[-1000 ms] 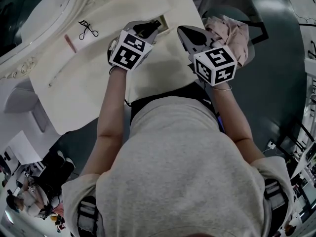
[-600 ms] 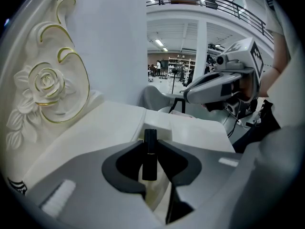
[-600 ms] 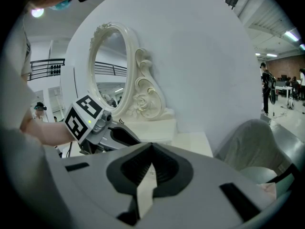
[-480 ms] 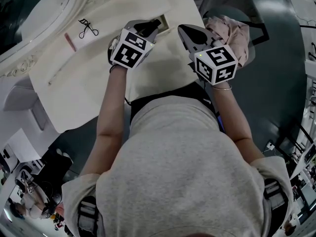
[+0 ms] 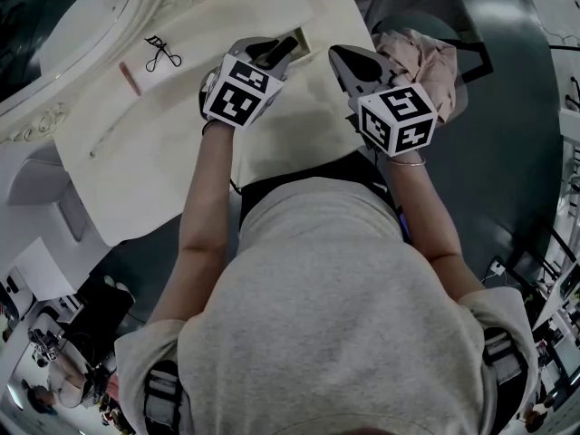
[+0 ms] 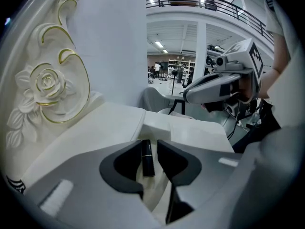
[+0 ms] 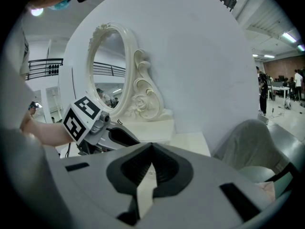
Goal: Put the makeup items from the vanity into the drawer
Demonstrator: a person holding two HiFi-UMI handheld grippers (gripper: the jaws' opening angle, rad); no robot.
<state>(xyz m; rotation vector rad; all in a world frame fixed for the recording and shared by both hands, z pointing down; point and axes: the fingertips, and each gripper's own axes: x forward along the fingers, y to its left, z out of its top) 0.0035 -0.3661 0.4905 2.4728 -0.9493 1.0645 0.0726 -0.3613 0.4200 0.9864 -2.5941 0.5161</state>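
A slim black lipstick tube [image 6: 147, 160], pinched only at the left gripper's [image 6: 148, 149] jaw tips, could be dropped onto the cream desk [image 5: 181, 134] if tilted, while the right gripper's [image 7: 151, 149] jaws are pressed together.

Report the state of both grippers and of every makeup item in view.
left gripper: shut on the black lipstick tube, over the vanity top.
right gripper: shut, empty.
eyelash curler: lying flat on the vanity top, untouched.
pink stick: lying flat near the curler, apart from it.
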